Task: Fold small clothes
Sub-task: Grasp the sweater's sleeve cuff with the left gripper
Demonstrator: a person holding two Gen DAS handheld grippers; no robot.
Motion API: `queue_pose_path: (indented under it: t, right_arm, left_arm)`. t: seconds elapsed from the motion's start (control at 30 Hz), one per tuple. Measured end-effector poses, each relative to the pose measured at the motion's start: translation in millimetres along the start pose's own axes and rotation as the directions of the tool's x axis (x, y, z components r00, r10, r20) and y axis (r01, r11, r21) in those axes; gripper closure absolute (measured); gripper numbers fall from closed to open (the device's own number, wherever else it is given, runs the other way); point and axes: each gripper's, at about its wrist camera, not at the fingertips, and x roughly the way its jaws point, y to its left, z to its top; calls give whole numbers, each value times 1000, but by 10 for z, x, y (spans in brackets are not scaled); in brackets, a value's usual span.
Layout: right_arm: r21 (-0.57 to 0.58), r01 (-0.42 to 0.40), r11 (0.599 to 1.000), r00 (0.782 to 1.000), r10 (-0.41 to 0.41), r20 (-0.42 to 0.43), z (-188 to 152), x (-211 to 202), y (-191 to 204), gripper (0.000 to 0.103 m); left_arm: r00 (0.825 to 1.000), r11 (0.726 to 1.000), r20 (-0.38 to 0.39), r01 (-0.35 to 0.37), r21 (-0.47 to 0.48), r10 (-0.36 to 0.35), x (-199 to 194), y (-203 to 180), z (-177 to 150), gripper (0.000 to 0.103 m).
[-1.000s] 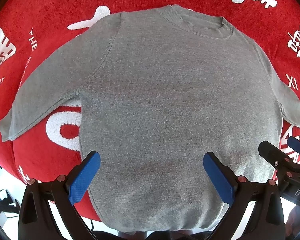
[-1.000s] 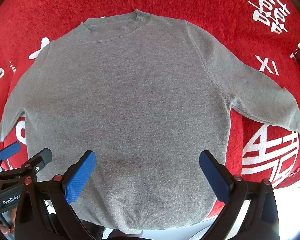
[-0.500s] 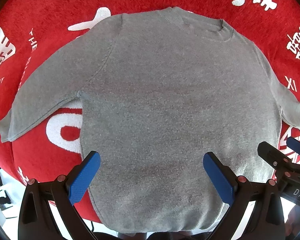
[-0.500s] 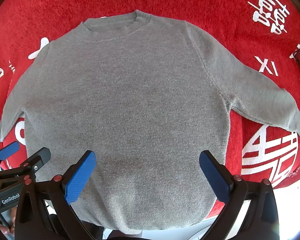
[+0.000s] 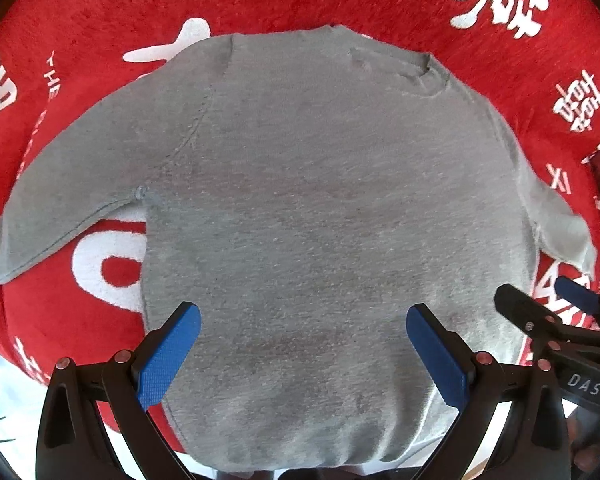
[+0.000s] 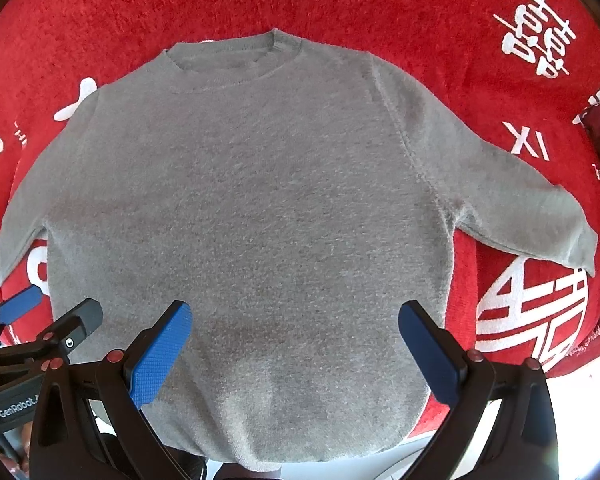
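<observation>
A grey sweater (image 5: 320, 208) lies flat and face up on a red cloth with white lettering (image 5: 260, 4), collar (image 6: 236, 66) away from the cameras and both sleeves spread outward, a layout that judging by the task exposes every edge for folding. The left hand-held gripper (image 5: 304, 354) hovers over the lower left part of the sweater, jaws wide apart and holding nothing. The right hand-held gripper (image 6: 296, 350) hovers over the lower right part, jaws likewise spread and empty. Each sits near the hem (image 6: 320, 452), probably to start from the bottom corners or sides. What carries the cloth cannot be told. No basket, box or other container is in view, so nothing is held in one.
</observation>
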Motion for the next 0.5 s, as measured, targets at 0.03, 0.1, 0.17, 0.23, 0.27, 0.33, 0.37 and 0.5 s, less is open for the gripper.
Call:
queue_pose_path:
  t: [0.03,0.1,0.17,0.23,0.27,0.33,0.37,0.5]
  right_arm:
    - [-3,2,1000,1000,-2,-1,-1,-9,8,0]
    - [-12,4,1000,1000,-4,0,-7,-25,49,0]
    - [-21,9,1000,1000,-9,16,-7,-46,108,0]
    - [-31,1,1000,1000,-1,19,-1,-57,181,0]
    - [-40,-3,999,1000,4,22,5,-59,235,0]
    - [-56,-16,998,1000,17,23,14,-67,333,0]
    - [-69,-26,997,999,28,28,17,-74,407,0]
    - [-128,-56,990,997,61,36,17,-94,697,0]
  left_arm:
    - [1000,1000,9,24,-4,-24,-23,28,5,0]
    - [997,997,21,78,-15,-77,-91,92,-18,0]
    - [993,994,44,108,-34,-106,-138,219,-15,0]
    - [987,988,68,146,-57,-142,-195,383,-8,0]
    - [984,985,82,161,-68,-156,-211,476,9,0]
    - [977,974,109,196,-110,-184,-234,653,16,0]
    - [971,966,128,217,-139,-200,-238,758,32,0]
    - [952,926,216,271,-262,-218,-324,1396,30,0]
